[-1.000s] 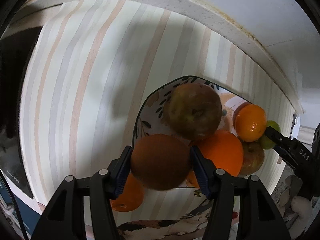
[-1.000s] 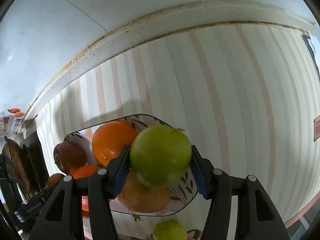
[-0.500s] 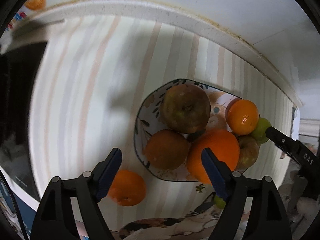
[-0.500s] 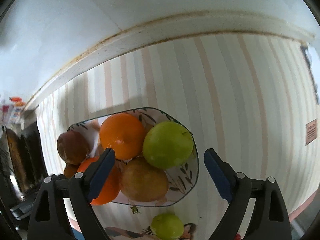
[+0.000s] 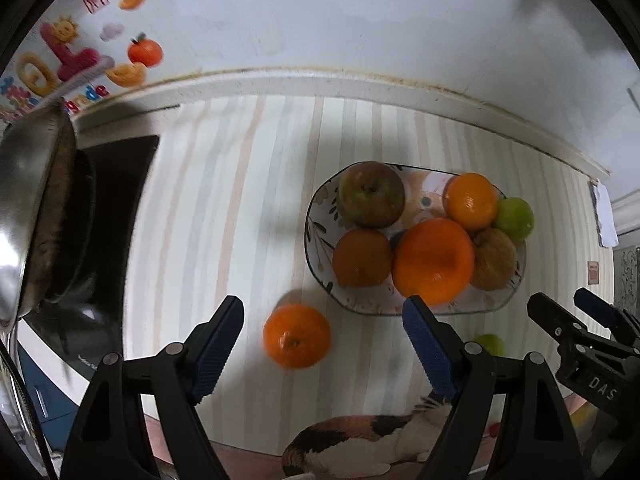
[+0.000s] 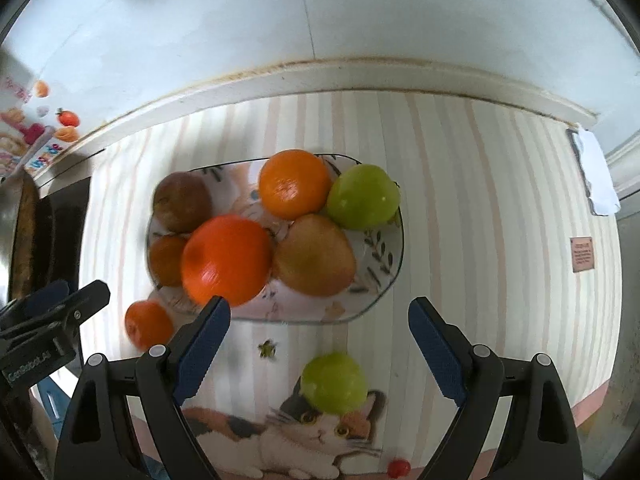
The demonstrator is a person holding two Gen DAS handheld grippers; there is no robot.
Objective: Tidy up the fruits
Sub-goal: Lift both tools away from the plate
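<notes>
Beside the plate (image 5: 316,240), a green fruit (image 5: 491,344) hides behind the left gripper (image 5: 322,346); both grippers' fingers spread, empty.

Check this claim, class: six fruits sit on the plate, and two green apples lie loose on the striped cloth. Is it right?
Not quite. Six fruits do sit on the plate, but the loose pair is one green apple and one small orange, as the right wrist view shows.
</notes>
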